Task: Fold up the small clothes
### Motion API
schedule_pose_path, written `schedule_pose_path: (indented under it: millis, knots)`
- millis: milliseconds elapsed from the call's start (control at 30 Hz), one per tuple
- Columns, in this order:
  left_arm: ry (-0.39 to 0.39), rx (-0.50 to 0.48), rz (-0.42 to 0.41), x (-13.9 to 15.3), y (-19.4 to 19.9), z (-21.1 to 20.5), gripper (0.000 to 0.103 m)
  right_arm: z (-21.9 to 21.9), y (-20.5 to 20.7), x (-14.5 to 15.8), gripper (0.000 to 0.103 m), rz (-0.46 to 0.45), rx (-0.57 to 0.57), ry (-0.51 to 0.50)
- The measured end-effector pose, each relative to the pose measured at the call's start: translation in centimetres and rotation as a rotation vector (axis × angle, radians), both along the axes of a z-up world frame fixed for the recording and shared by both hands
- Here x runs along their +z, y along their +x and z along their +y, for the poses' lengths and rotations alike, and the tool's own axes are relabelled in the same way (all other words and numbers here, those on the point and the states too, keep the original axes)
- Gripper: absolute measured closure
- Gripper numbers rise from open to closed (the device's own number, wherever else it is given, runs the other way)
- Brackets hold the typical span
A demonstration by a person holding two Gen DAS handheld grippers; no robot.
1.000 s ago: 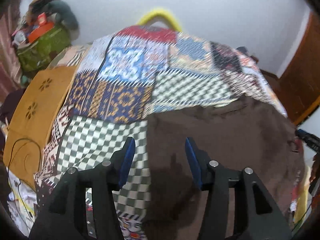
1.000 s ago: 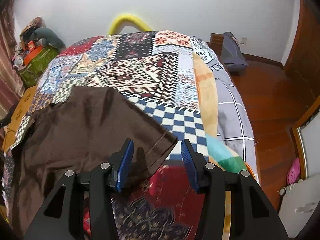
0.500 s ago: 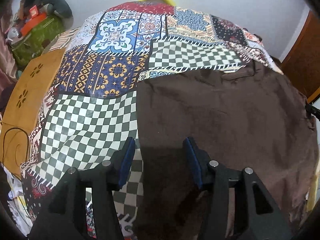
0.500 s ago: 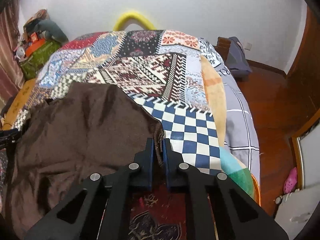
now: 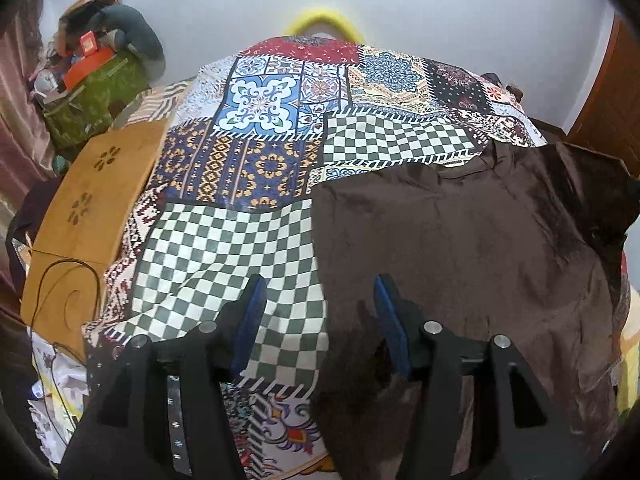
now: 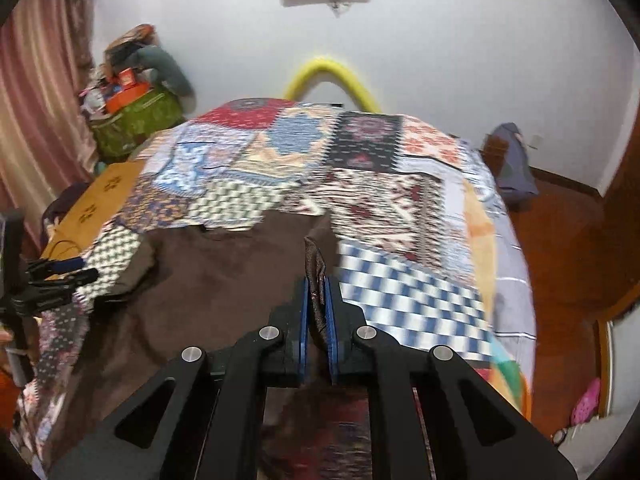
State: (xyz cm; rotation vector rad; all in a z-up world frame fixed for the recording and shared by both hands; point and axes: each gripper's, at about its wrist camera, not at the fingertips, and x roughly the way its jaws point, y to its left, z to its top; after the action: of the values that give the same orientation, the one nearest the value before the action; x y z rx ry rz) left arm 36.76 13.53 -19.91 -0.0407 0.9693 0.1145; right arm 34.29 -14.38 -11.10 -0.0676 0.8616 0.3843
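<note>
Bedroom, white wall [image 6: 440, 40] behind, bed covered by patchwork bedspread [image 5: 260, 168] with checkered and patterned panels. Brown shirt [image 5: 460, 240] spread flat over right half of bedspread in left wrist view, left edge running down across green-checked panel. Far right corner of shirt raised off bed in that view.

Left gripper [image 5: 316, 300] hovering over shirt's left edge, jaws apart at middling width and just opened a little further, nothing pinched; left finger over checkered panel, right finger over brown cloth.

Right gripper [image 6: 316, 300] clamped tight on fold of brown shirt [image 6: 224, 280], strip of cloth sticking up between blue pads [image 6: 331, 320]. Cloth pulled up from bed at that point, rest trailing left across bedspread. Right view motion-blurred.

Left gripper also visible at left edge of right wrist view [image 6: 52, 280], above shirt's far side.

Yellow hoop [image 6: 332, 76] beyond bed against wall. Green bag [image 5: 92, 100] piled with clutter in left corner. Wooden board [image 5: 96, 192] beside bed, left. Pink curtain [image 6: 36, 120] at left, wooden floor [image 6: 568, 240] at right.
</note>
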Motion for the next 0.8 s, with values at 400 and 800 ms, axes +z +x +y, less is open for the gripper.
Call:
schedule_pose_path:
  millis: [400, 800]
  knots:
    - [0.004, -0.005, 0.031, -2.3, -0.9, 1.4, 0.045, 8.2, 0.8, -5.2, 0.092, 0.141, 0.121, 0.030]
    - [-0.037, 0.033, 0.008, -1.7, -0.6, 2.1, 0.045, 4.9, 0.3, -1.3, 0.067, 0.036, 0.078, -0.021]
